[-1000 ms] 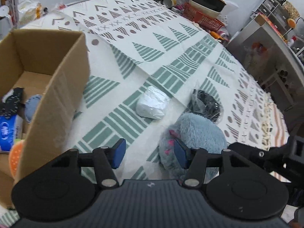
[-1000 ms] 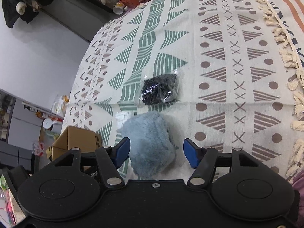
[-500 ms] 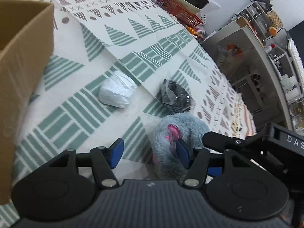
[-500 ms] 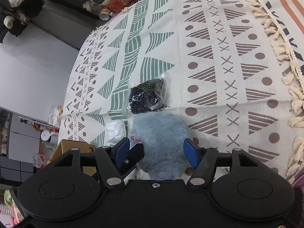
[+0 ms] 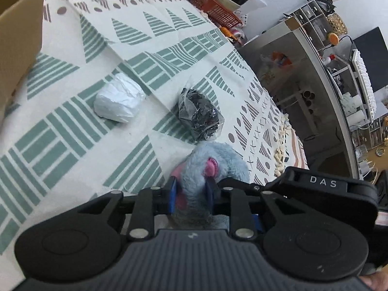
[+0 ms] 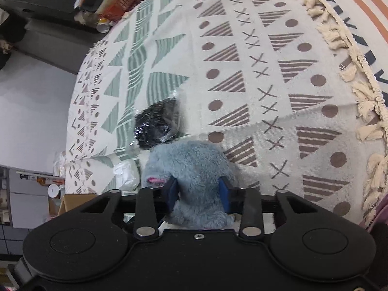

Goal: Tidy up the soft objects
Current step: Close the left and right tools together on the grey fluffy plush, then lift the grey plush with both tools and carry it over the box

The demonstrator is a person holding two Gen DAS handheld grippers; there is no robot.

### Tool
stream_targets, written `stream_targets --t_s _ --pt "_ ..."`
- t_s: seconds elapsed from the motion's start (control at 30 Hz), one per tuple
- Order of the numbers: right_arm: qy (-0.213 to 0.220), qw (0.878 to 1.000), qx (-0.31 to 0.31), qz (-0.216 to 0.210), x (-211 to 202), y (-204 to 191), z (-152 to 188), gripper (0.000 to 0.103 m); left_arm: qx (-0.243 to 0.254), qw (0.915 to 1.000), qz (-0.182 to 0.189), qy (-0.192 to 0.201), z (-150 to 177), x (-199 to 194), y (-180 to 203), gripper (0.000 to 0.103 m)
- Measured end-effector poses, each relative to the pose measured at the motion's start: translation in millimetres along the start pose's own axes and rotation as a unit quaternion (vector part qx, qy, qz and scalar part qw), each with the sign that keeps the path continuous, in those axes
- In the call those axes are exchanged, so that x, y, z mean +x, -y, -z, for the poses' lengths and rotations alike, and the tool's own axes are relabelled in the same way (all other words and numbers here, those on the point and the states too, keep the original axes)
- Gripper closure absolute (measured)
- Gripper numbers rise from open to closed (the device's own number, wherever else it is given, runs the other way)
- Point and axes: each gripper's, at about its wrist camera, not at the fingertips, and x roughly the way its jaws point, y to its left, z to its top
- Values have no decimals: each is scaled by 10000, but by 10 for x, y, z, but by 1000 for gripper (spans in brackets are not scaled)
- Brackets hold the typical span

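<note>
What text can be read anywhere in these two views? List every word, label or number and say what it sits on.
"DAS": white letters on the black body of the right tool, seen from the left wrist view.
Nothing else is readable: the clutter on the shelves is too small and blurred, and the cloth carries only shapes and crosses, no letters.

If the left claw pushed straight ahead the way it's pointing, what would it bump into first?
The left claw is already shut on the blue plush, so that goes first. Just beyond it lies the black bag, likely next, though depth is hard to judge through this lens.
</note>
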Motion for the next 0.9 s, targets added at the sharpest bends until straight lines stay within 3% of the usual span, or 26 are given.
stream_targets --t_s 0.17,0.7,0.9 --pt "60 9997 -150 -186 -124 -65 39 76 185 9996 -95 185 -28 -148 84 82" --pt "130 9947 -687 -752 -367 -322 182 79 289 9958 -669 548 -58 -705 304 83" --pt "160 9884 -921 -1197 -495 -428 216 79 317 9931 -790 810 -104 -956 389 84"
